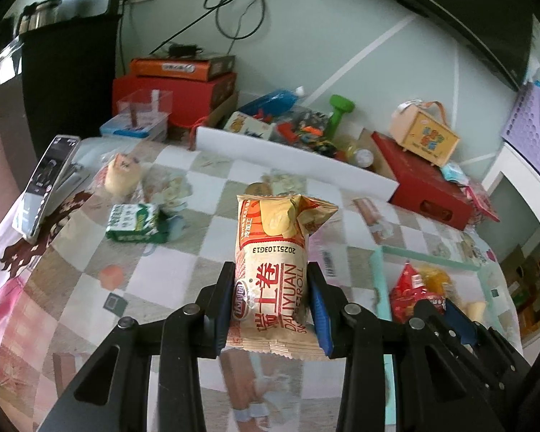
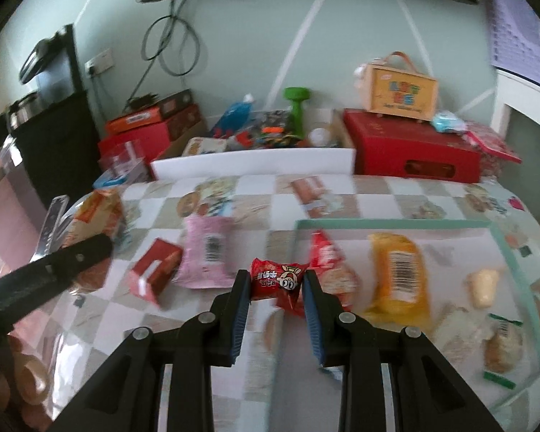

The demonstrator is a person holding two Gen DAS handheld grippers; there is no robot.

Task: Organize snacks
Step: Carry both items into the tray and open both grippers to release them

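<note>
My left gripper (image 1: 271,273) is shut on a beige and orange egg-roll packet (image 1: 271,252), held upright above the checkered tablecloth. My right gripper (image 2: 277,280) is shut on a small red candy packet (image 2: 277,282), held just left of a clear glass tray (image 2: 514,262). The tray holds a red snack (image 2: 329,262), a yellow packet (image 2: 399,273), a small cream piece (image 2: 484,286) and a wrapped bun (image 2: 502,351). The left gripper (image 2: 50,277) shows at the left of the right wrist view. The tray (image 1: 428,257) shows at the right of the left wrist view.
A green packet (image 1: 136,223) and a wrapped bun (image 1: 122,178) lie at the table's left, by a phone (image 1: 46,183). A pink packet (image 2: 207,252) and a red box (image 2: 154,270) lie mid-table. Red boxes (image 2: 414,151), a white box (image 2: 252,163) and clutter line the back.
</note>
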